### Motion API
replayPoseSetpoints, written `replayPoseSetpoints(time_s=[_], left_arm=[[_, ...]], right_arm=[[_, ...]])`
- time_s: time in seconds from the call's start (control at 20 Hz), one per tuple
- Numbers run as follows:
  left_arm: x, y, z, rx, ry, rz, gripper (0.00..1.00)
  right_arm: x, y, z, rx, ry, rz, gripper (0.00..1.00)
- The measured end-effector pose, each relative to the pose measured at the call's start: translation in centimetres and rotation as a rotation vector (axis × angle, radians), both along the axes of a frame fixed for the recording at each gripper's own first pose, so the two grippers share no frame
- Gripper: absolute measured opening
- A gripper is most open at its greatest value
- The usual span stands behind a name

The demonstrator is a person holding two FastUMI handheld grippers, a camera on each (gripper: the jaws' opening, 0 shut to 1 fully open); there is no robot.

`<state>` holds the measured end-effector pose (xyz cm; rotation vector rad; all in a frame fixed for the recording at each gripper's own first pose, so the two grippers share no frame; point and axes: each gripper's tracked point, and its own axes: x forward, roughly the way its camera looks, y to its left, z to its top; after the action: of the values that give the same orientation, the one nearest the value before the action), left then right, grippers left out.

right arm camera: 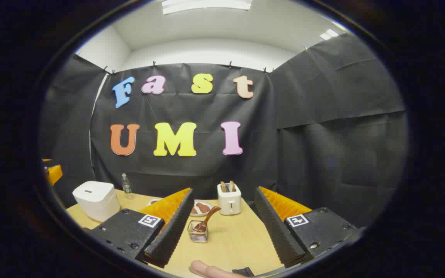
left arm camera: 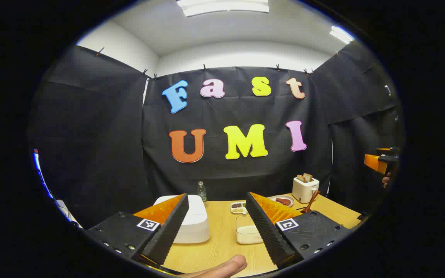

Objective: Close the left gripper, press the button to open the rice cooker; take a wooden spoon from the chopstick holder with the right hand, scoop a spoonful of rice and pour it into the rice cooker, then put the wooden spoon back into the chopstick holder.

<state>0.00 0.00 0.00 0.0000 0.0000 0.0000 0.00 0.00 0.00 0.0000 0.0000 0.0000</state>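
Note:
A white rice cooker point(left arm camera: 191, 220) with its lid down stands on the wooden table point(left arm camera: 222, 247), partly behind my left finger. My left gripper point(left arm camera: 216, 227) is open above the table's near edge, short of the cooker. A clear box of rice point(left arm camera: 247, 233) sits just right of centre. The wooden spoon point(left arm camera: 310, 201) leans at the right. In the right gripper view the spoon point(right arm camera: 207, 220) stands in a wire chopstick holder point(right arm camera: 198, 231), straight ahead of my open right gripper point(right arm camera: 222, 227). The cooker point(right arm camera: 95, 200) is far left there.
A white toaster point(right arm camera: 229, 199) with bread slices stands at the back, a plate of reddish food point(right arm camera: 201, 207) beside it. A small water bottle point(left arm camera: 202, 192) and a small dish point(left arm camera: 238, 207) sit near the back wall. A fingertip point(left arm camera: 222, 267) shows at each view's bottom edge.

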Motion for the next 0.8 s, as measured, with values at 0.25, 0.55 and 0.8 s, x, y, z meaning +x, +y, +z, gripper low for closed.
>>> replayPoseSetpoints(time_s=[0.25, 0.55, 0.8], left_arm=[[0.0, 0.0, -0.3, -0.025, 0.006, -0.010, 0.95], [1.2, 1.3, -0.7, -0.044, 0.015, -0.001, 0.95], [2.9, 2.6, -1.7, -0.076, 0.051, -0.002, 0.92]], right_arm=[[0.0, 0.0, -0.1, 0.005, -0.005, -0.001, 1.00], [-0.2, 0.5, -0.5, 0.027, -0.010, 0.026, 1.00], [1.0, 0.8, -2.4, 0.047, 0.027, 0.045, 1.00]])
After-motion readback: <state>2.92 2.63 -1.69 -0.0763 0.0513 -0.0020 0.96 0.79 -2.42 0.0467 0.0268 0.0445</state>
